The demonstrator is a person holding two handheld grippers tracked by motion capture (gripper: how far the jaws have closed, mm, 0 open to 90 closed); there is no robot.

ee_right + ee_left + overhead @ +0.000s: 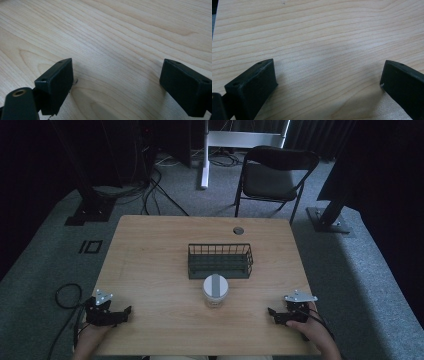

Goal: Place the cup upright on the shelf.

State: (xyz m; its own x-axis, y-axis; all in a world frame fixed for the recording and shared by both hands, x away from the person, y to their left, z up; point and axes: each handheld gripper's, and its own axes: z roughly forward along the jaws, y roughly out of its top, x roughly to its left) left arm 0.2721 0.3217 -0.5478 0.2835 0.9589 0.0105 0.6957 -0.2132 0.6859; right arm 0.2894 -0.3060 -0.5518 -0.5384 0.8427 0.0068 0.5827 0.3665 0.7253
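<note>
Jar, white lid with a grey stripe across the top, stands upright on the wooden table, about centred left to right, a bit nearer the person than the middle. It sits between the two grippers and well apart from both; nothing touches it.

Nearest the person: left gripper low at the table's near-left corner, held in a hand, jaws spread wide, nothing between them. Left gripper view confirms: left gripper jaws far apart over bare wood grain.

Right gripper at the near-right corner, in the other hand, pointing inward toward the table's centre. Jaws also wide, empty. Right gripper view: right gripper jaws far apart, plain tabletop between them.

Just behind the jar: dark wire basket, rectangular, upright, close to the jar; can't tell if they touch. Can't tell if anything lies inside.

Farther back: round grommet hole near the table's far edge. Beyond the table, black folding chair on grey carpet.
</note>
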